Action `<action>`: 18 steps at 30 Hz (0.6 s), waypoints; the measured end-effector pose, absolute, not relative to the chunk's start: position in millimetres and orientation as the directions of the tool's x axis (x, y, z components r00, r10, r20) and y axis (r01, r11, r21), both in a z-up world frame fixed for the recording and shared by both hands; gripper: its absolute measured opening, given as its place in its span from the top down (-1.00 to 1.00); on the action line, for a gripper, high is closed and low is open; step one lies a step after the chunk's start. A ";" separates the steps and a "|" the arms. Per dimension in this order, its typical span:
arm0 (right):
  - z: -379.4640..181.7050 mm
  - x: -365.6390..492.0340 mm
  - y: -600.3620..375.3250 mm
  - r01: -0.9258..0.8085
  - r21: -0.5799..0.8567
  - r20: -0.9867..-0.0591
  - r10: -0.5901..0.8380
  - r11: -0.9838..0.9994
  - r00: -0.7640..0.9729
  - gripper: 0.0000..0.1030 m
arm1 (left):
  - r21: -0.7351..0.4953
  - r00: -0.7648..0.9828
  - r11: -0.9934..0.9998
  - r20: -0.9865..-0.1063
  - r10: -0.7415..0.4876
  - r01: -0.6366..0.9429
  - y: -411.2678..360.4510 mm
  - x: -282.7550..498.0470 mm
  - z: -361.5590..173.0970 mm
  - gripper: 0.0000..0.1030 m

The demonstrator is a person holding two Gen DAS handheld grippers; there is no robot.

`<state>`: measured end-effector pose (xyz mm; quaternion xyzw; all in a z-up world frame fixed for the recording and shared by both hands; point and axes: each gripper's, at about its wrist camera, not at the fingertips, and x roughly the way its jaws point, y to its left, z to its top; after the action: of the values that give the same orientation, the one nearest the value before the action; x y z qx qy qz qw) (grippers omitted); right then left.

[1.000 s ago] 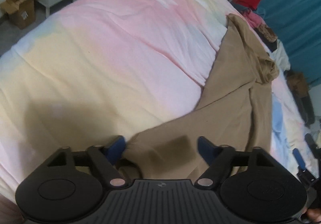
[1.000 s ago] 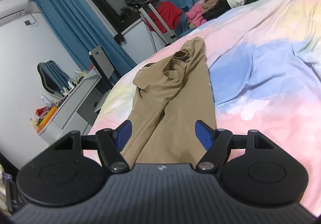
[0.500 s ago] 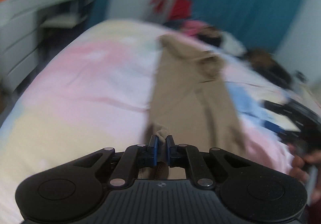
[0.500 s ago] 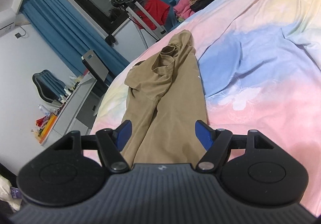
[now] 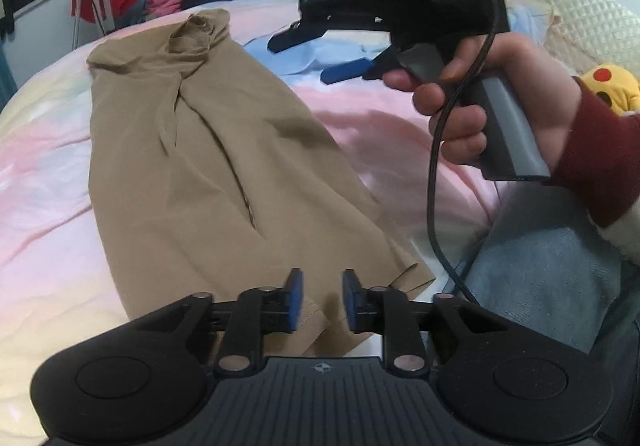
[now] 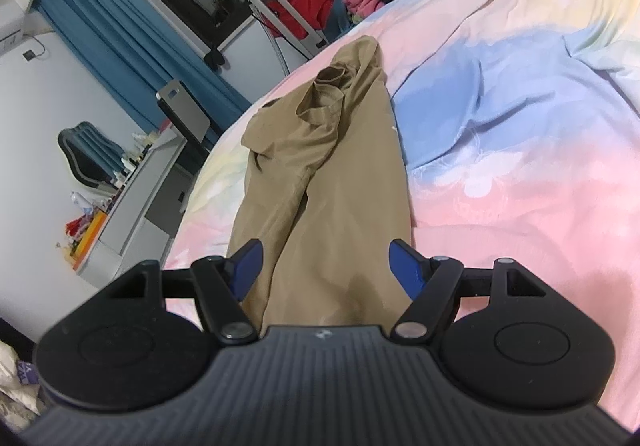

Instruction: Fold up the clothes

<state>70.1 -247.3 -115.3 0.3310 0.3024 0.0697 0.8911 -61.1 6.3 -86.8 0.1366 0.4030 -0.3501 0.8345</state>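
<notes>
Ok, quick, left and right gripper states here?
Left gripper: partly open over the tan garment's near hem, gripping nothing.
Right gripper: wide open, empty.

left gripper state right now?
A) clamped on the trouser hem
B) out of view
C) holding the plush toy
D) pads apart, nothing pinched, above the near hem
D: the left gripper has a clear gap between its blue pads, and the tan trousers lie loose on the bed beneath it.
</notes>
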 end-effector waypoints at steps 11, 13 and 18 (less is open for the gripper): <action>-135.0 47.0 -247.5 0.158 0.651 -0.600 0.375 0.743 0.707 -0.41 | -0.203 0.539 0.936 -0.773 -0.334 0.288 69.0 -11.3 -85.3 -0.70; -141.8 39.0 -244.1 0.176 0.649 -0.626 0.388 0.741 0.677 -0.41 | -0.220 0.541 0.958 -0.791 -0.285 0.182 81.1 1.3 -89.0 -0.70; -158.2 18.5 -231.6 0.206 0.634 -0.681 0.412 0.746 0.605 -0.40 | -0.378 0.443 0.925 -0.834 -0.330 -0.023 111.6 23.0 -110.7 -0.63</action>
<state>18.5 -231.6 -158.2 0.3511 0.4398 0.0624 0.8242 23.0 111.6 -110.7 -0.1696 0.5198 -0.0924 0.8322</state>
